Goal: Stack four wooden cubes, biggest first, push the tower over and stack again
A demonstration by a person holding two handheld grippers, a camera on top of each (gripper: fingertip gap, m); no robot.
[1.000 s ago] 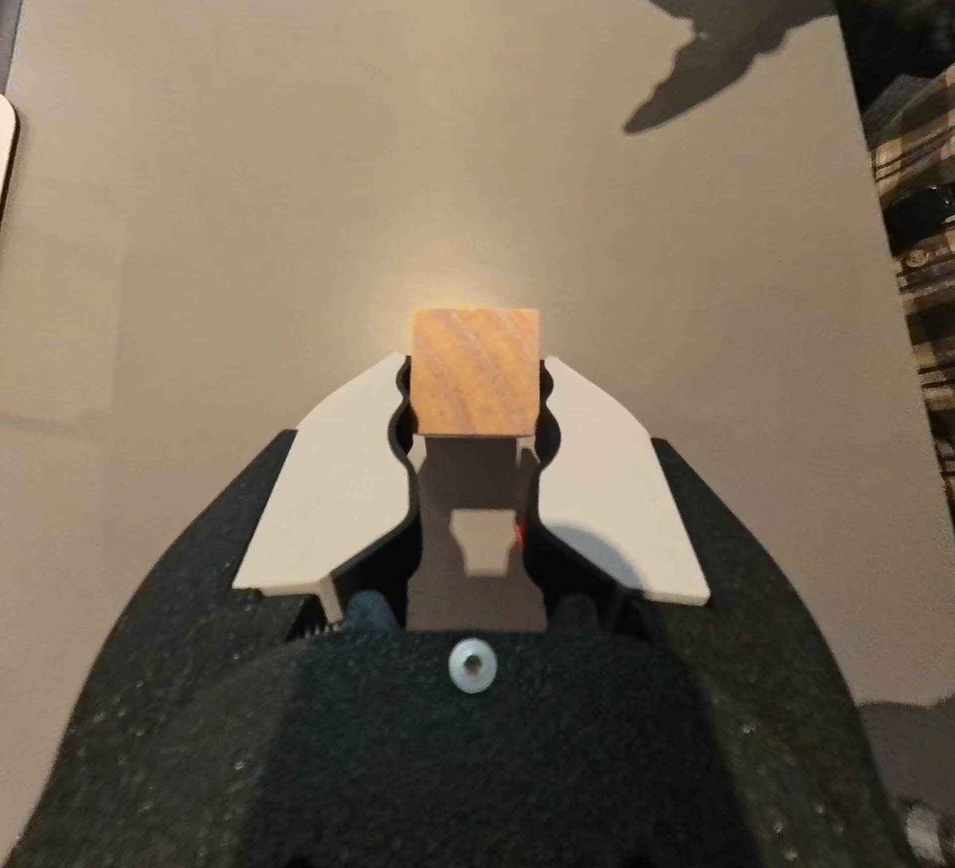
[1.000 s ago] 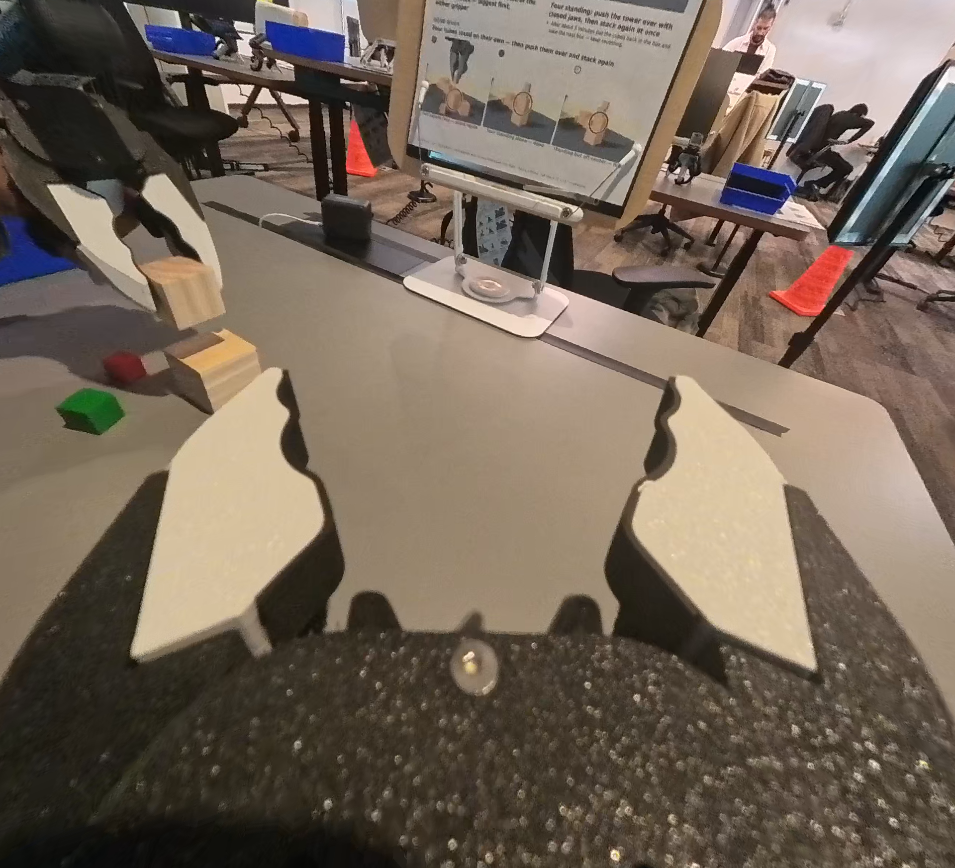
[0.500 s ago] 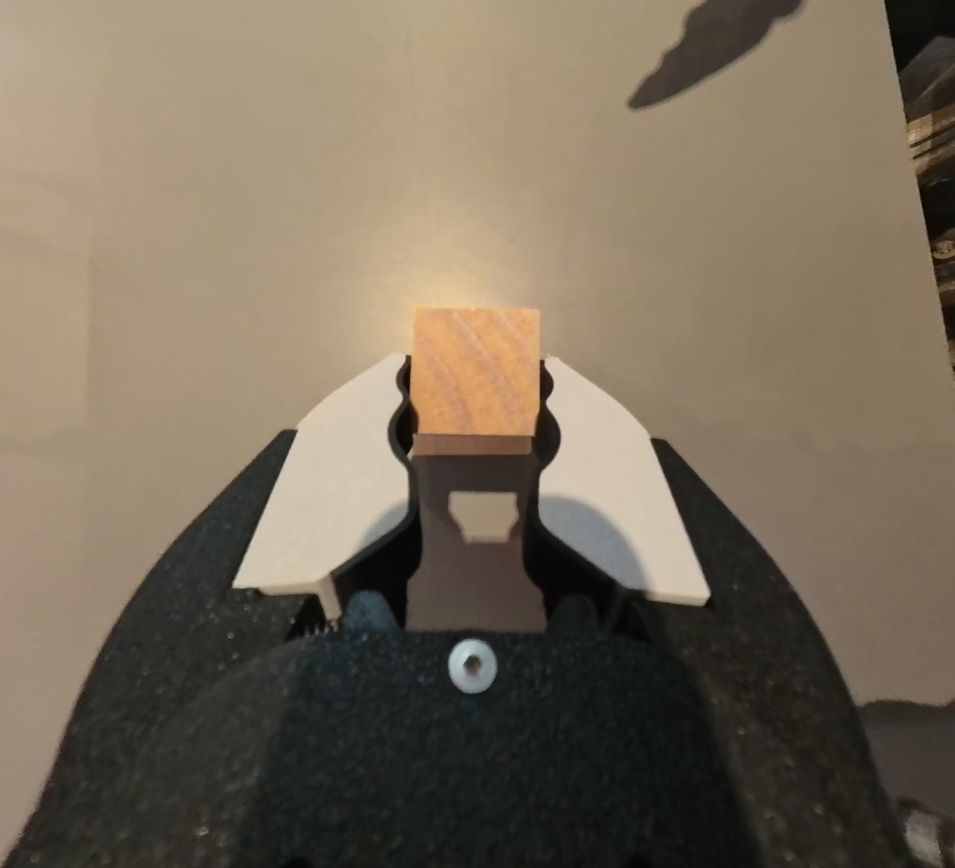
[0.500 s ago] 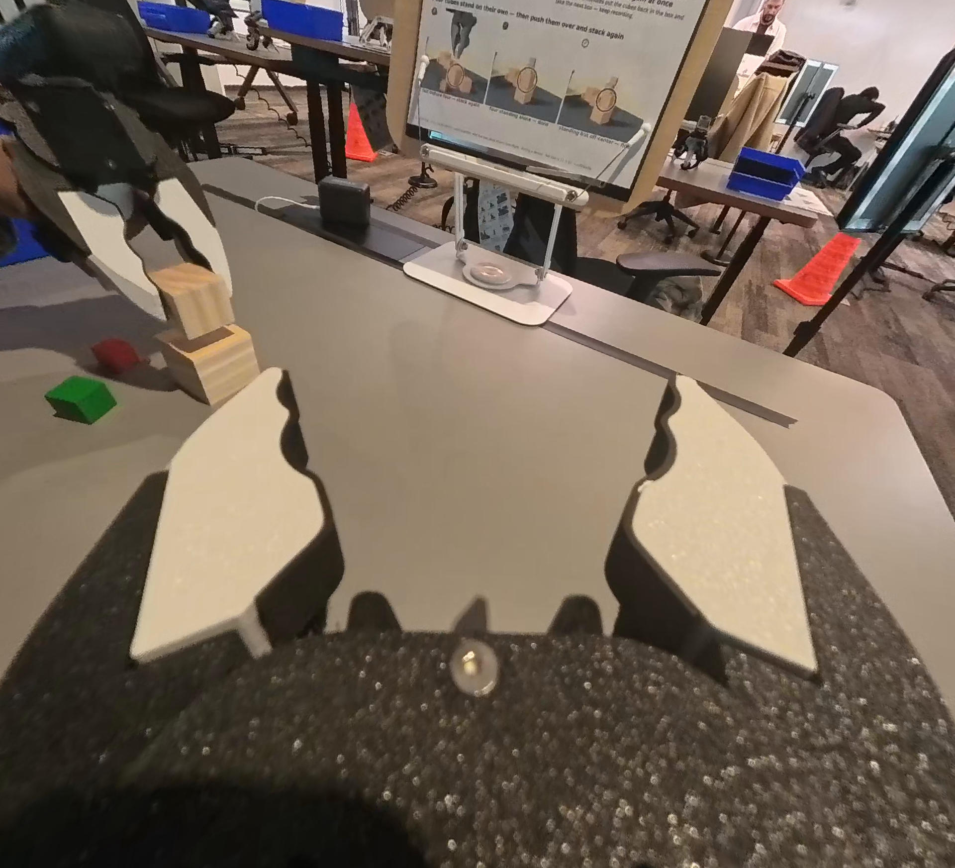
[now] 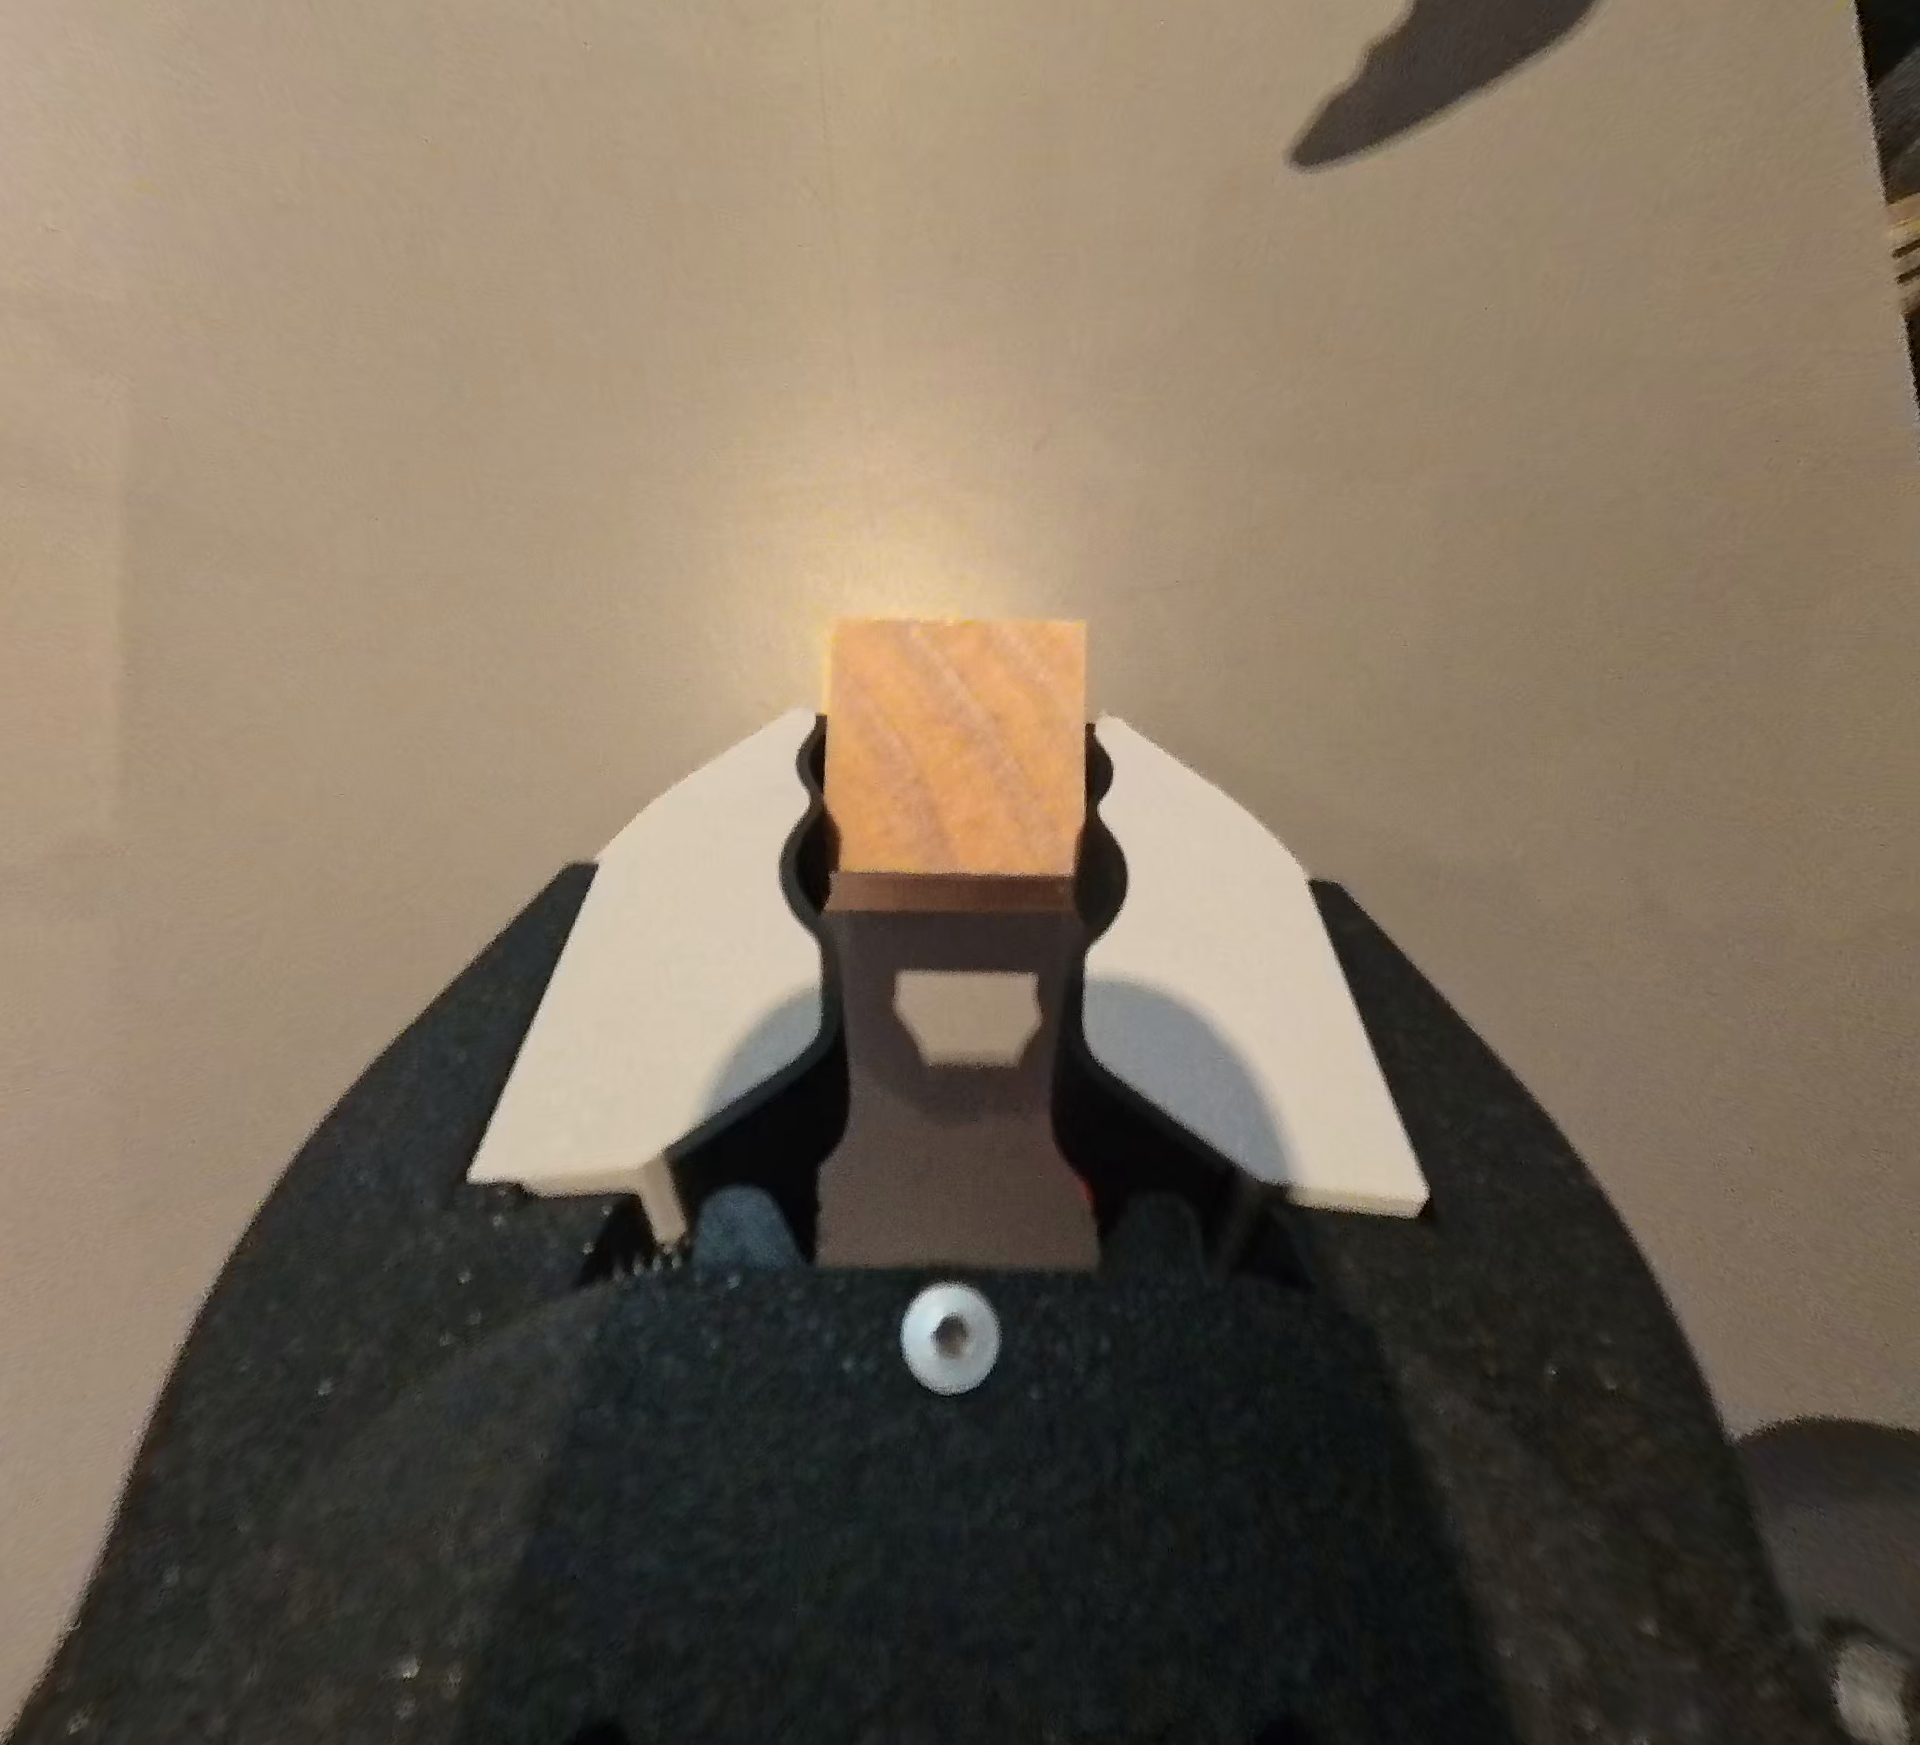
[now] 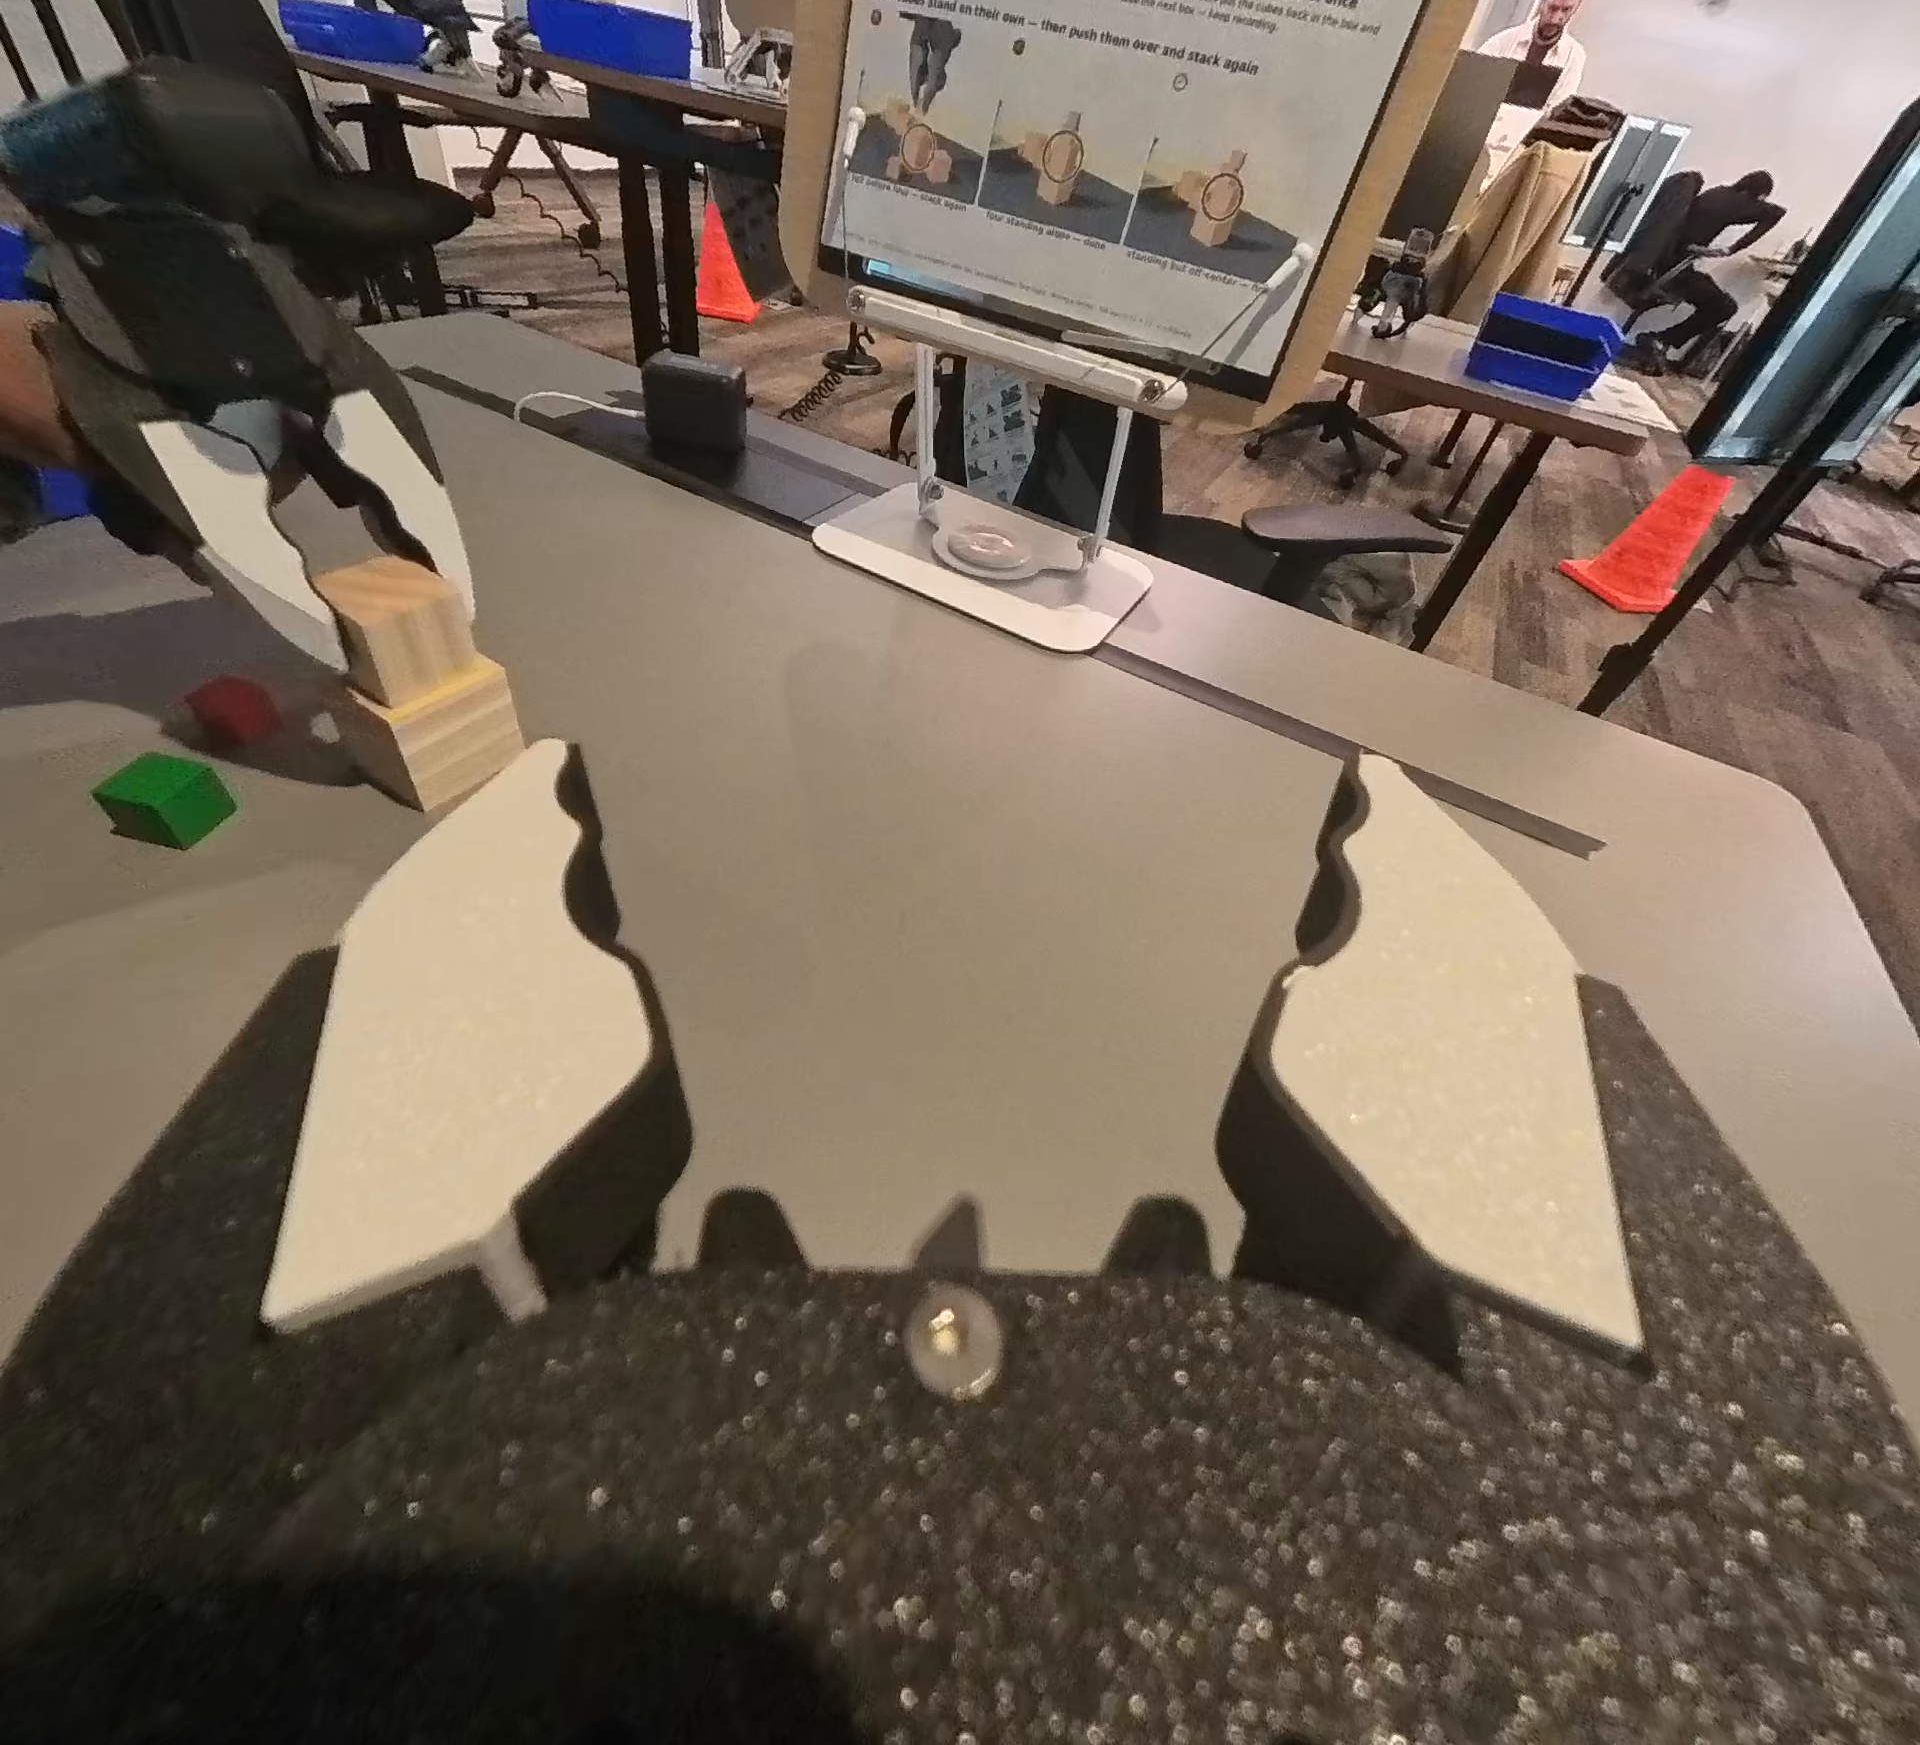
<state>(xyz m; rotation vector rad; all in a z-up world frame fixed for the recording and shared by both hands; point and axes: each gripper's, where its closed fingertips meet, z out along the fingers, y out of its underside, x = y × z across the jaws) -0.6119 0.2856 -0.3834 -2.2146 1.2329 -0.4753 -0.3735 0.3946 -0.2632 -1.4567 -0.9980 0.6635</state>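
My left gripper [image 5: 958, 745] is shut on a mid-sized wooden cube [image 5: 958, 750] and points down at the grey table. In the right wrist view the left gripper [image 6: 400, 599] holds this cube [image 6: 405, 641] resting on top of the bigger wooden cube [image 6: 442, 745], which stands on the table at the left. A small red cube [image 6: 234, 708] and a small green cube [image 6: 166, 800] lie on the table left of the stack. My right gripper [image 6: 961, 864] is open and empty, low over the table, to the right of the stack.
An instruction board on a white stand [image 6: 982, 552] is at the table's far edge, with a small black box [image 6: 693, 402] left of it. The table's right edge [image 6: 1829, 864] is near. Desks, chairs and orange cones are beyond.
The left gripper has come down with its cube from above the bigger cube until it rests on it. The right gripper stayed open and barely shifted.
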